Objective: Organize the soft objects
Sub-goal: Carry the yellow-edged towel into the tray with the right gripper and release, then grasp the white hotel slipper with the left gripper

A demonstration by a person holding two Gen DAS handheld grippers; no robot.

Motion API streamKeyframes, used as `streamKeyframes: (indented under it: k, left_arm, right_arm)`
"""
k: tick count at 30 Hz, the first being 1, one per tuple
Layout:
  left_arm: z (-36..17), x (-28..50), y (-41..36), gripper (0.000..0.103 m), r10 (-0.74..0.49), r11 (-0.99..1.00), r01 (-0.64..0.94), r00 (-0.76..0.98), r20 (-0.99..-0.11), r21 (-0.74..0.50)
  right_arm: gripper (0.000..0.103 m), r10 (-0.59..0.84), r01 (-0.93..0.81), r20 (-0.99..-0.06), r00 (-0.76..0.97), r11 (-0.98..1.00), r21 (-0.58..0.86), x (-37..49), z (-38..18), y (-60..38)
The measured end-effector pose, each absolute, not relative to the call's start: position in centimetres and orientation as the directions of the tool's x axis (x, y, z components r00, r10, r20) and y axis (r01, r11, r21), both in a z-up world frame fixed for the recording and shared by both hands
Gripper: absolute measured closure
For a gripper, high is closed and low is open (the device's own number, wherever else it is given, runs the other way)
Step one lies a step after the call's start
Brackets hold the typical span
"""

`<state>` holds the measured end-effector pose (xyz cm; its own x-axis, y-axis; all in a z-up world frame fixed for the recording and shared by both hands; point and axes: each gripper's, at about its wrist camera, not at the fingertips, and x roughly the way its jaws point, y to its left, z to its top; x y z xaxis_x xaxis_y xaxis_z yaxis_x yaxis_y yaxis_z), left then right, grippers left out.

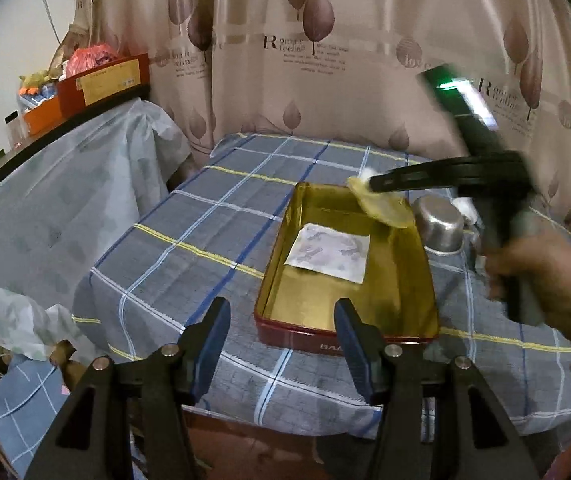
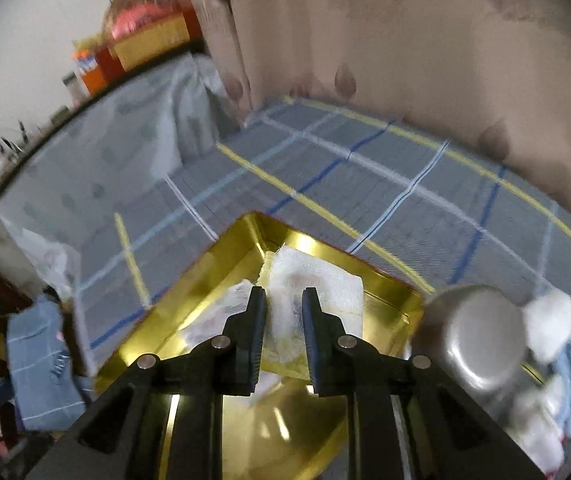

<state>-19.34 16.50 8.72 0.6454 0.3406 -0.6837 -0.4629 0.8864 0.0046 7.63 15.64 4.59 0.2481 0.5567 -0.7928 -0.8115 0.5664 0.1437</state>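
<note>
A red tin [image 1: 345, 346] with a gold inside lies on the checked tablecloth, with a flat white patterned cloth [image 1: 329, 250] on its floor. My right gripper [image 1: 369, 182] hangs over the tin's far right corner, shut on a limp yellow-white cloth [image 1: 381, 204]. In the right wrist view that gripper [image 2: 283, 294] pinches the white towelling cloth [image 2: 325, 280] above the tin's gold wall [image 2: 205, 280]. My left gripper [image 1: 281, 308] stands open at the tin's near edge with nothing between its fingers.
An upturned steel bowl [image 1: 439, 220] stands just right of the tin, with white fluffy items [image 2: 549, 320] and blue cloth beside it. A leaf-print curtain [image 1: 325, 60] backs the table. A covered counter [image 1: 65, 184] with boxes rises on the left.
</note>
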Motion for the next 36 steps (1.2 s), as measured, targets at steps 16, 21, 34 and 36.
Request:
streamKeyframes:
  k: [16, 21, 34, 36]
  left_arm:
    - [7.2, -19.1, 17.4, 0.045, 0.297, 0.895, -0.446, 0.640, -0.709, -0.028]
    - [7.6, -19.3, 15.1, 0.045, 0.235, 0.931, -0.362, 0.690, -0.685, -0.045]
    - [8.6, -13.1, 4.0, 0.038, -0.058, 0.996, -0.004, 0.718, -0.693, -0.087]
    - [8.4, -10.0, 2.9, 0.037, -0.101, 0.994, 0.043, 0.712, -0.695, -0.100]
  right_arm:
    - [0.016, 0.699, -0.750, -0.536, 0.472, 0.639, 0.172, 1.7, 7.6, 4.6]
    - [0.002, 0.484, -0.557, -0.506, 0.713, 0.831, 0.010, -2.5, 6.2, -10.4]
    - [0.000, 0.014, -0.053, -0.639, 0.769, 0.998, -0.041, 4.0, 0.5, -34.4]
    - [0.000, 0.048, -0.060, -0.651, 0.757, 0.998, 0.003, 4.5, 0.1, -34.5]
